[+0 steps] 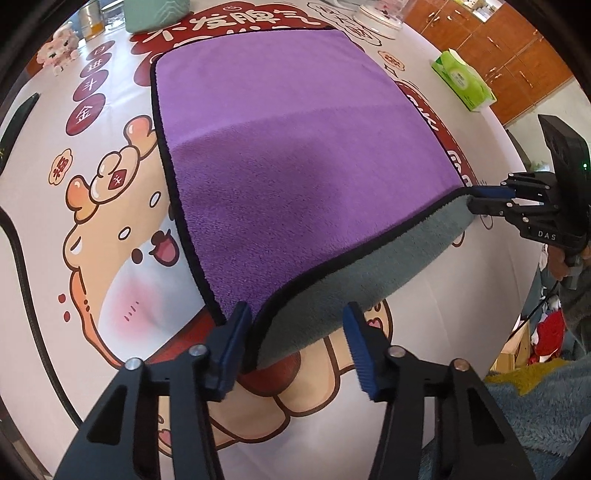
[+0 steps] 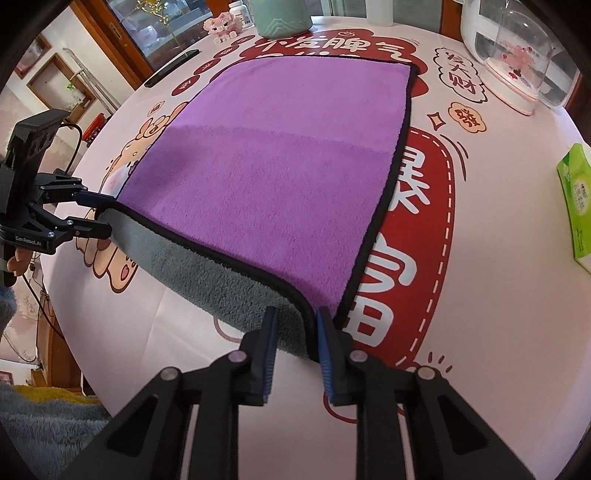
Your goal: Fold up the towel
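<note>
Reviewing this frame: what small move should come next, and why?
Probably shut the left gripper on the towel corner. Its fingers stand apart around that corner, while the right gripper is already shut on the other near corner, and the near edge is raised, grey underside showing. Both corners need gripping before folding toward the far edge.

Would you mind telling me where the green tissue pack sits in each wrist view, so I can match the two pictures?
Left wrist view: green tissue pack upper right, beyond the towel.
Right wrist view: tissue pack at the far right edge, partly cut off.
Shared landmark: the teal cup at the table's far side.
</note>
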### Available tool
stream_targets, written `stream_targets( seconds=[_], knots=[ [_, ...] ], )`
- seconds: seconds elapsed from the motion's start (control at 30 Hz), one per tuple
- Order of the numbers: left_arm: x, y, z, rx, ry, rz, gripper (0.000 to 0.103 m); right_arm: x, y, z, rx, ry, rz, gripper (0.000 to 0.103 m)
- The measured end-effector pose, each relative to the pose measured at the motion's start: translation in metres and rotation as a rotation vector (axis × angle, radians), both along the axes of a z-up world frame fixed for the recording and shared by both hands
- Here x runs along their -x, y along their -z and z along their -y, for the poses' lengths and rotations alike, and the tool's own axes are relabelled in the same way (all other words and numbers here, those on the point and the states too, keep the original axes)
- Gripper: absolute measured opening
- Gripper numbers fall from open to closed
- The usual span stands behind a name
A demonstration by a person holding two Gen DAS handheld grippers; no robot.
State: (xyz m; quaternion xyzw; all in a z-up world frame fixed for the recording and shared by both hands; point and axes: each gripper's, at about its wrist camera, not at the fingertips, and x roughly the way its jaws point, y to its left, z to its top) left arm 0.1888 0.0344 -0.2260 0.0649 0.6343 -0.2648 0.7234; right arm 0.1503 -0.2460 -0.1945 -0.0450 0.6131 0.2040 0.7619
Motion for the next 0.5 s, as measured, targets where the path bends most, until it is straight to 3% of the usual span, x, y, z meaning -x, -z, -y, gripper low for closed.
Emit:
stream_targets(
  seconds=[0.23,0.5],
  knots=[
    [0.003,-0.0011,-0.0029,-0.024,-0.001,0.006,0.02,0.0044,-0.0025,-0.0027,0.006,-0.006,0.013,0.01],
    [0.0093,-0.0007,0.0014,-0.123,0.006,0.046,0.01,0.0087,-0.0052,-0.0052,0.021,-0.006,0.031,0.006]
  ],
)
